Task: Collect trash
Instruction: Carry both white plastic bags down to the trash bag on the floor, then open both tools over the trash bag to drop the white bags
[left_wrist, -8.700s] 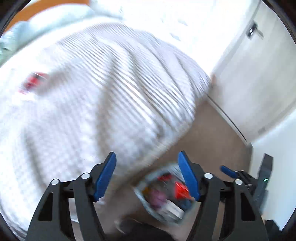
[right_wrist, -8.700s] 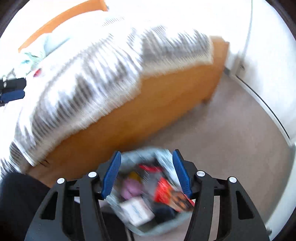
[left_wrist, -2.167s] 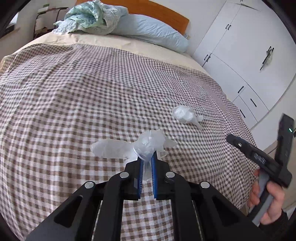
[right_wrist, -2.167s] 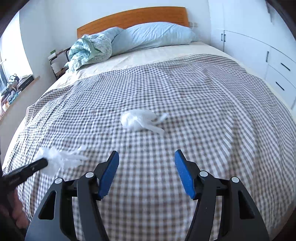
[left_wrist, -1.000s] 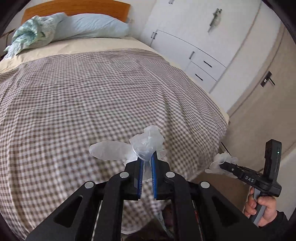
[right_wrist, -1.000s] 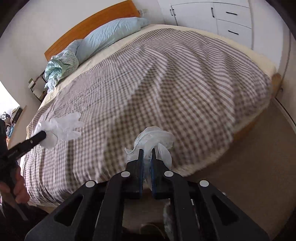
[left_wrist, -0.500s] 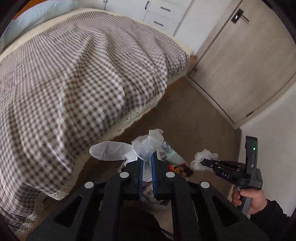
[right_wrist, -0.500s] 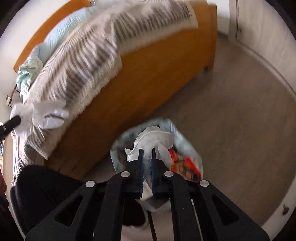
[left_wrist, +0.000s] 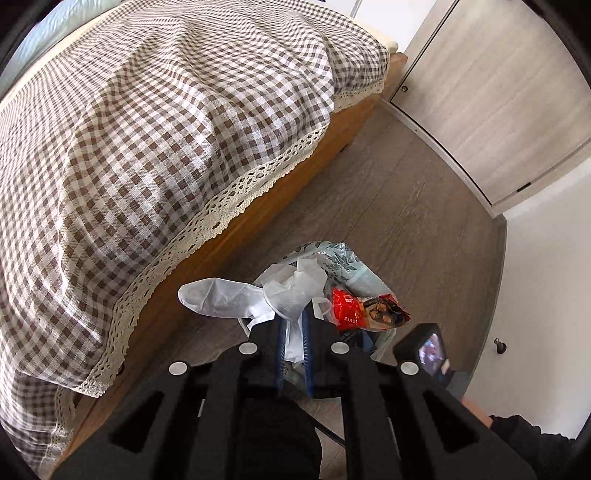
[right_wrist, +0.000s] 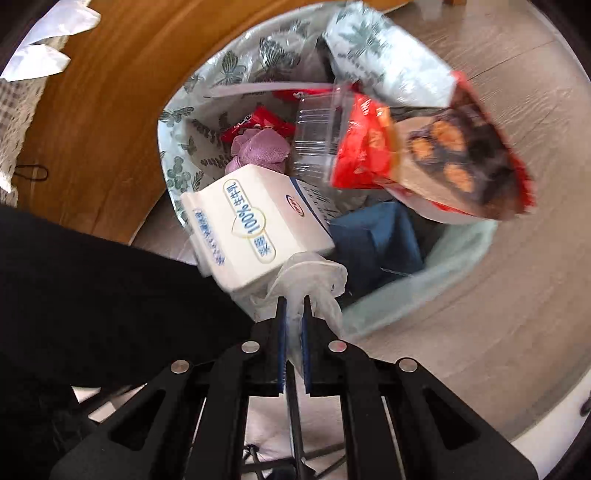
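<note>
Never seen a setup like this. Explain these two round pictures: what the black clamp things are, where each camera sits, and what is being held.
No robot here: a person carries handheld tongs in each hand, each with a fisheye camera looking along its fingers, hence the round pictures.

The left camera view shows the left tongs shut on a crumpled clear plastic glove, above the wood-look floor beside a bed with a brown-and-white checked bedspread.

The right camera view looks down into a bin lined with a pale leaf-print bag. The right tongs are shut on a second crumpled clear plastic glove. Already inside: a white milk carton, a red snack packet and a clear plastic cup.
</note>
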